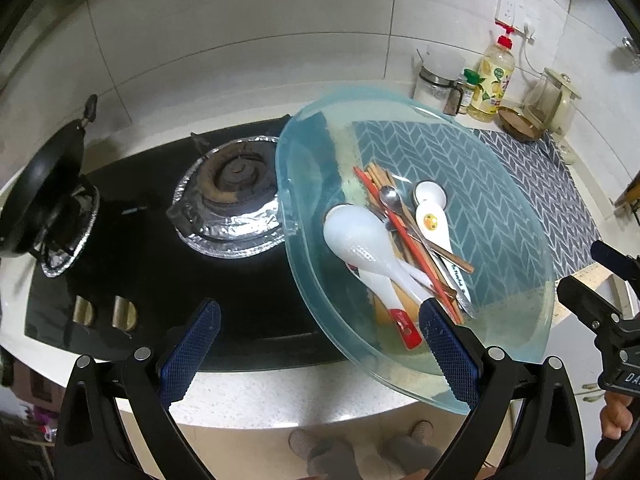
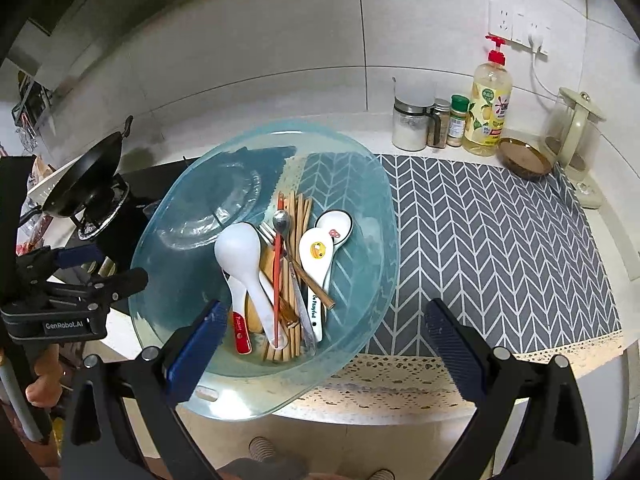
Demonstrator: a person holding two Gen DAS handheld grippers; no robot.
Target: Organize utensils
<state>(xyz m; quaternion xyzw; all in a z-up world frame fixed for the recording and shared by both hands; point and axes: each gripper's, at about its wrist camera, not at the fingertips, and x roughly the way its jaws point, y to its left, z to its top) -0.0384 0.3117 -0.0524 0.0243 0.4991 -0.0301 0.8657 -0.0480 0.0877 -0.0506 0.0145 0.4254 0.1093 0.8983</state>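
Translucent blue plastic basin (image 2: 360, 216) w/ mixed utensils, on counter edge.
L gripper (image 1: 320, 356) & R gripper (image 2: 324, 344): both jaws spread wide, nothing held.

The basin (image 2: 360, 208) overhangs the bench (image 2: 400, 408) edge, its left half bare, utensils (image 2: 280, 272) heaped at its middle. Bare mat (image 2: 500, 248) lies open toward 3 o'clock. Jars (image 2: 412, 124), a bottle (image 2: 488, 112) and a kettle (image 2: 576, 132) line the wall at 1 o'clock. The wok (image 2: 88, 176) and burner (image 1: 236, 196) stand at 10 o'clock.
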